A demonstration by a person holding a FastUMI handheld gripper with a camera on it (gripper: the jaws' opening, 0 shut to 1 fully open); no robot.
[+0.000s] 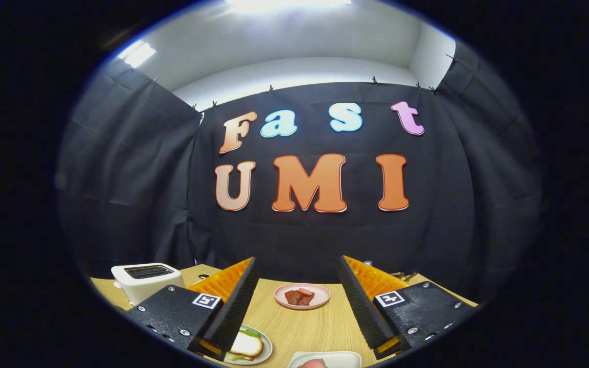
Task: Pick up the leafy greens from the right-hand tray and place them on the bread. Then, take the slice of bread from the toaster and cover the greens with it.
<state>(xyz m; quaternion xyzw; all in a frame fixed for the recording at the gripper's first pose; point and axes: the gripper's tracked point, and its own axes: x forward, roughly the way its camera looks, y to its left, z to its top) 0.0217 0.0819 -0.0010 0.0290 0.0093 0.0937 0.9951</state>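
Observation:
My gripper (298,273) is open, its two fingers spread wide above the wooden table (299,327) with nothing between them. A white toaster (146,280) stands at the far left of the table, beyond the left finger. Close under the left finger sits a plate (264,352) holding a slice of bread (247,345) with green leaves showing under it. Near the front edge, between the fingers, a white tray (333,358) peeks in; I cannot make out what lies on it.
A pink plate (302,296) with brown meat pieces rests farther back on the table, between the fingers. Black cloth walls close the booth behind and on both sides.

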